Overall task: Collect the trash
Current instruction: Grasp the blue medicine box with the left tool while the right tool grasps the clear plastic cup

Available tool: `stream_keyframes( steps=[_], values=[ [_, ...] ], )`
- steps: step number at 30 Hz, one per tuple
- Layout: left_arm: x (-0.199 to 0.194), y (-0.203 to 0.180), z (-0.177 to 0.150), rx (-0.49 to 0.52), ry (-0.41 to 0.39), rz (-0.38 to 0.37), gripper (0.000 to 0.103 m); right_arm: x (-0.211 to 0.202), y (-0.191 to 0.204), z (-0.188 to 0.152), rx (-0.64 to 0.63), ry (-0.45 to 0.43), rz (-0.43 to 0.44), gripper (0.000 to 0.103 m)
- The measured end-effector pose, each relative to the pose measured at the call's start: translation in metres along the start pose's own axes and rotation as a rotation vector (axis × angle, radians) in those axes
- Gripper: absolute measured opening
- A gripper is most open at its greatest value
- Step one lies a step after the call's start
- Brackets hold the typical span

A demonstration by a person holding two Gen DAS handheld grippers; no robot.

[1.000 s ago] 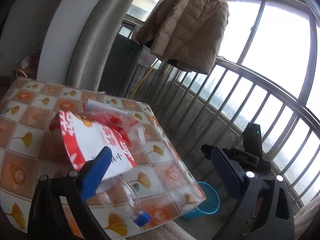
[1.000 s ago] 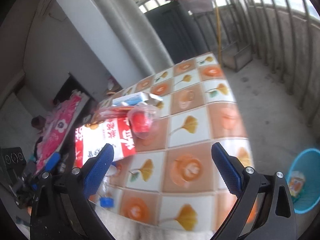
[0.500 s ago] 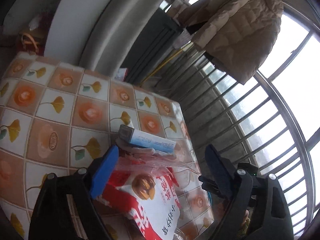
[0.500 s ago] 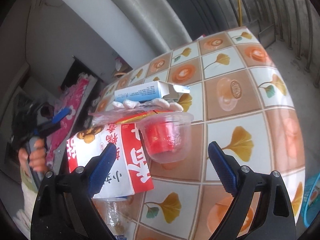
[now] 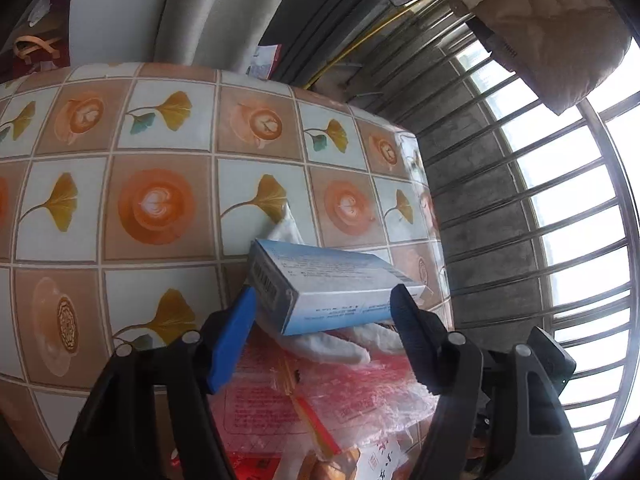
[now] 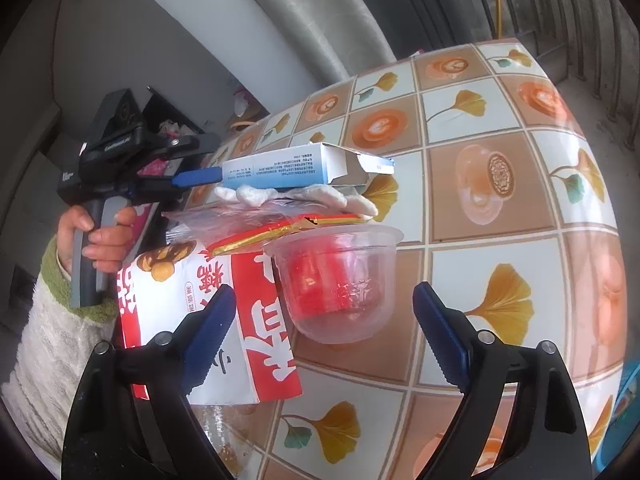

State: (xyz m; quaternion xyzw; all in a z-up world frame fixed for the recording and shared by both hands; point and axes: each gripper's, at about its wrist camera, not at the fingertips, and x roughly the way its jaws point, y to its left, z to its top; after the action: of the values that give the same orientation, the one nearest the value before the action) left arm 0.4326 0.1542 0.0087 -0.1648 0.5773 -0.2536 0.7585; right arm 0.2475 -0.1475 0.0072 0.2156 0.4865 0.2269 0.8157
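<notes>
Two grippers, both spread wide: left gripper (image 5: pixel 322 312) flanks a blue box (image 5: pixel 328 286) at lower centre; right gripper (image 6: pixel 320 328) frames a clear cup (image 6: pixel 338 280) on the desk (image 6: pixel 500 128).

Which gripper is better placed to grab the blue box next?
Left. The left gripper is open with its fingers already either side of the blue box. The right gripper is open around the clear cup, lower in the pile.

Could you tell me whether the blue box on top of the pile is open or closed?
Open at one end: the blue box has its end flap hanging loose there.
</notes>
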Motion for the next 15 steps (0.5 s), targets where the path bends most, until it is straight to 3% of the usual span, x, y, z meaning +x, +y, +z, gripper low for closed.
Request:
stream_keyframes(
  steps=[6,10,15],
  values=[
    [0.019,-0.001,0.008,-0.01,0.072,0.09,0.059,0.005,-0.002,-0.001,-0.001,0.005,0.013,0.083],
    [0.031,0.014,0.012,-0.139,0.165,0.029,0.058,0.003,-0.003,0.0,-0.008,-0.002,0.017,0.083],
    [0.034,0.028,0.011,-0.219,0.217,0.005,0.058,0.001,-0.005,-0.001,-0.006,-0.01,0.037,0.083]
  ],
)
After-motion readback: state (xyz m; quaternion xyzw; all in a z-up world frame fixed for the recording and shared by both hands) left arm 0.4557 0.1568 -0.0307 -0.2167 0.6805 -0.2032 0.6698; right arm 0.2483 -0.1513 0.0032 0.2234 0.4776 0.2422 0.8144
